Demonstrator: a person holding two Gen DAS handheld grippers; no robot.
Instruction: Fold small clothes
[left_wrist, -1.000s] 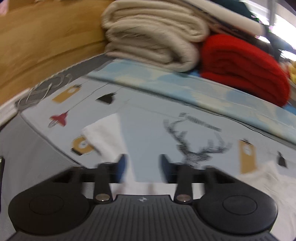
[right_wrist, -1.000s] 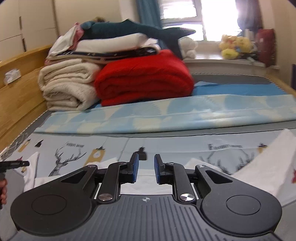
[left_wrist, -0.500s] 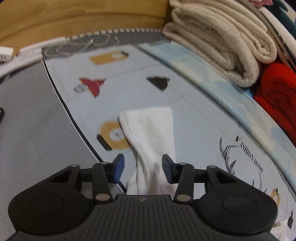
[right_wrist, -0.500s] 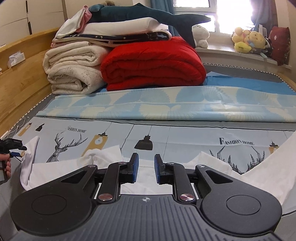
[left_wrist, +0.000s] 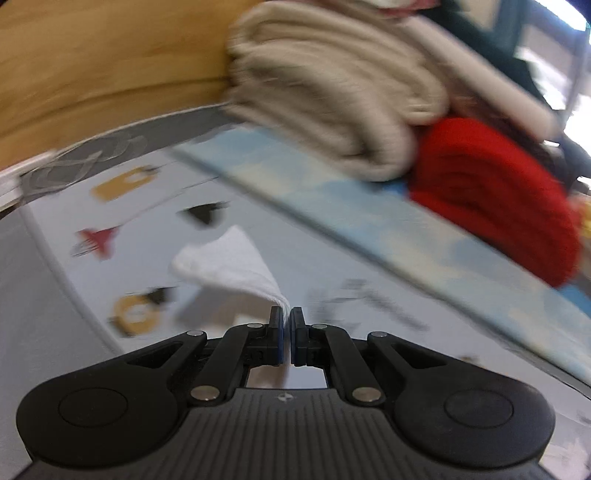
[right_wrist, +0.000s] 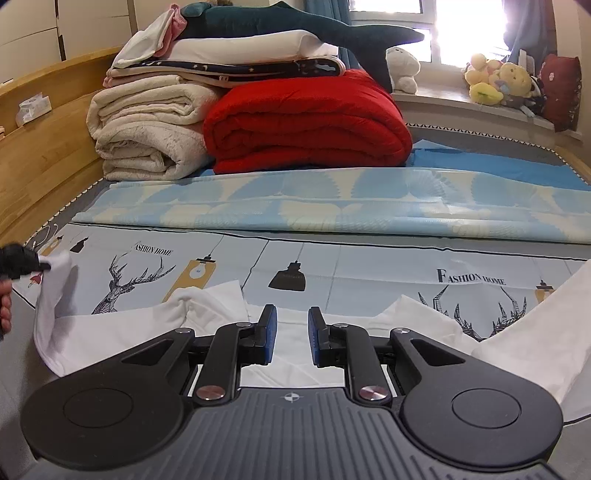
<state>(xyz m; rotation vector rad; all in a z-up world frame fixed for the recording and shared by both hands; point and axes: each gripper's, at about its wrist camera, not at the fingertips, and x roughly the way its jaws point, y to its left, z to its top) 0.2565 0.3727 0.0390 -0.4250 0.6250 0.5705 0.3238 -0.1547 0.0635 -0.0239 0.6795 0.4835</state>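
Observation:
A white garment (right_wrist: 140, 325) lies spread on the printed sheet (right_wrist: 369, 269) in front of me. My left gripper (left_wrist: 287, 317) is shut on the garment's left sleeve (left_wrist: 229, 264) and holds it lifted off the sheet. It also shows at the far left of the right wrist view (right_wrist: 46, 266), pinching the sleeve (right_wrist: 55, 291). My right gripper (right_wrist: 291, 325) is open and empty, low over the garment's middle. The garment's right side (right_wrist: 535, 332) rises at the right edge.
Folded cream blankets (right_wrist: 147, 129), a red quilt (right_wrist: 306, 125) and a plush shark (right_wrist: 295, 22) are stacked at the back. A blue patterned mat (right_wrist: 332, 206) lies before them. A wooden bed wall (right_wrist: 33, 162) runs along the left. Plush toys (right_wrist: 495, 77) sit on the windowsill.
My left gripper has closed on the sleeve and lifted it; it was open over the flat sleeve before. The right gripper has stayed open, moving slightly forward.

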